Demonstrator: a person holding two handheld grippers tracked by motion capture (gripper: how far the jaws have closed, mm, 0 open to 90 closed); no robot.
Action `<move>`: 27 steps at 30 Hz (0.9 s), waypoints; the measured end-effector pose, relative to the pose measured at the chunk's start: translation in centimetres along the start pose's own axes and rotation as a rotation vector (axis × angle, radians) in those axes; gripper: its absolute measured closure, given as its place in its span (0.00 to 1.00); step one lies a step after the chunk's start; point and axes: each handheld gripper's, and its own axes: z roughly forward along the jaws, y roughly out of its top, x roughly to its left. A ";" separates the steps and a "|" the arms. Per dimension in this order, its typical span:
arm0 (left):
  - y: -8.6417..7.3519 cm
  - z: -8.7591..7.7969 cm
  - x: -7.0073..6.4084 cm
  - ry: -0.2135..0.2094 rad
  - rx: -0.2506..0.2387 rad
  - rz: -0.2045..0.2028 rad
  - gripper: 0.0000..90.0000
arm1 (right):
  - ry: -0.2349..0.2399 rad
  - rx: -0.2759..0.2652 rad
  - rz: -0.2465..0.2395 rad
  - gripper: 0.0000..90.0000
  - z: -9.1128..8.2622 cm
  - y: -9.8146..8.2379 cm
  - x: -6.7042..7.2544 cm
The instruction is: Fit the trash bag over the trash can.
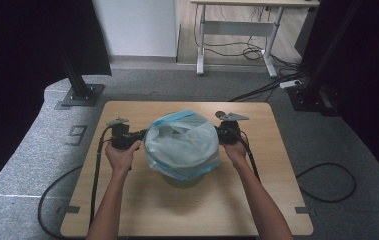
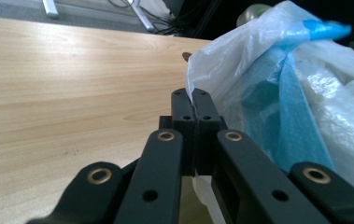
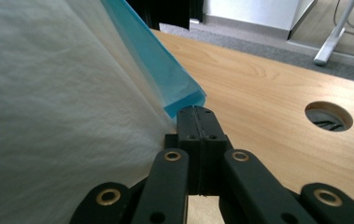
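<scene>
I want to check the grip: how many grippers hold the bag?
2. The left gripper is shut on the bag at its left edge, and the right gripper is shut on its right edge, both over the table.

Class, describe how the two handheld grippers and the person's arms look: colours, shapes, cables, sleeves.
Both the left gripper and right gripper are black, with a grey three-cornered plate on top and a trailing black cable. Their jaw links carry brass-ringed holes. The forearms are bare, without sleeves.
</scene>
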 end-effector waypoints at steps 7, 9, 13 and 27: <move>-0.1 0.5 0.7 0.009 0.040 -0.019 1.00 | 0.033 0.031 0.003 0.99 0.4 -0.2 0.1; -0.2 0.7 0.7 0.008 0.053 -0.021 1.00 | 0.036 0.038 0.002 0.99 0.6 -0.3 0.2; -0.3 0.7 0.9 0.005 0.070 -0.036 1.00 | 0.051 0.066 -0.001 0.99 0.9 -0.5 0.2; -2.3 0.4 1.6 -0.002 0.119 -0.058 1.00 | 0.038 0.121 -0.006 0.99 0.8 -2.4 -0.3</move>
